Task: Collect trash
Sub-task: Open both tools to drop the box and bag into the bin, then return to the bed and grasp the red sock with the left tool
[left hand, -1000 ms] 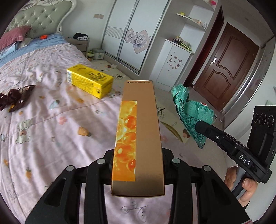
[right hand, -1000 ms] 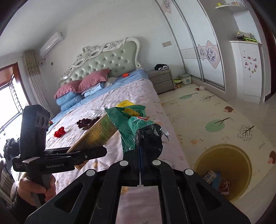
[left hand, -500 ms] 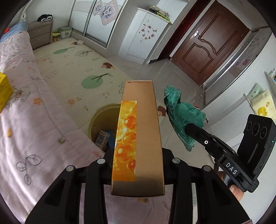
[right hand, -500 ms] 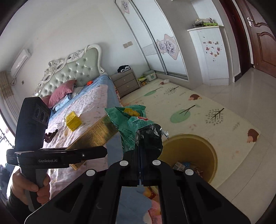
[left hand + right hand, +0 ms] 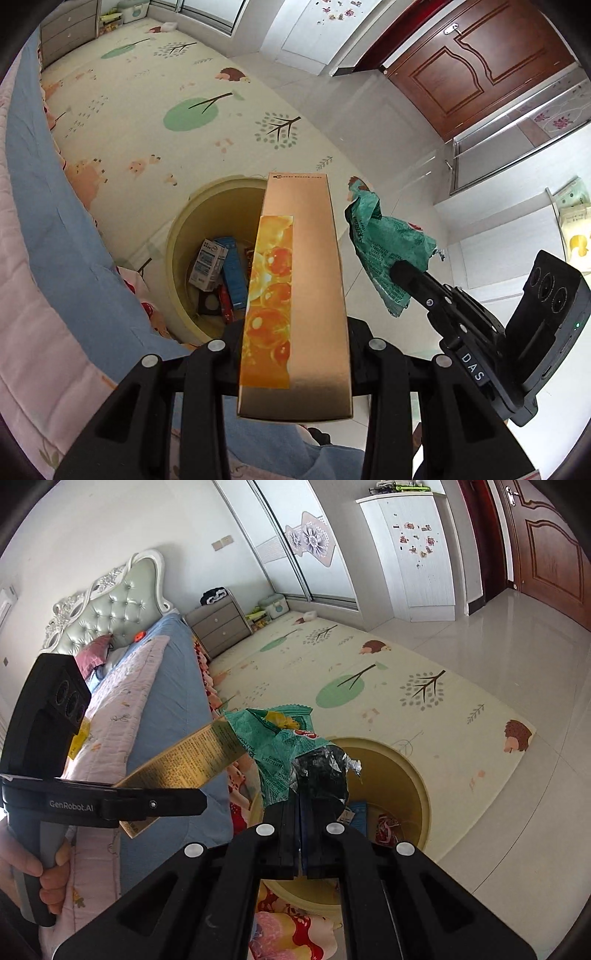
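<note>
My left gripper (image 5: 295,332) is shut on a long gold box (image 5: 299,295) with an orange picture strip; it also shows in the right wrist view (image 5: 184,764). The box's far end hangs over the round yellow trash bin (image 5: 184,236) on the floor, which holds several small boxes. My right gripper (image 5: 301,794) is shut on a crumpled green snack wrapper (image 5: 280,738), held above the bin's near rim (image 5: 417,775). In the left wrist view the wrapper (image 5: 388,243) is right of the gold box, beyond the bin.
The bed with its pink quilt and blue sheet (image 5: 55,258) lies to the left of the bin. A patterned play mat (image 5: 166,110) covers the floor beyond it. A nightstand (image 5: 218,622), white wardrobes (image 5: 406,554) and a brown door (image 5: 480,62) stand farther off.
Both grippers have swung away from the bed and tilted down toward the floor. The bin now sits under the gold box and the wrapper. Both grips are unchanged.
</note>
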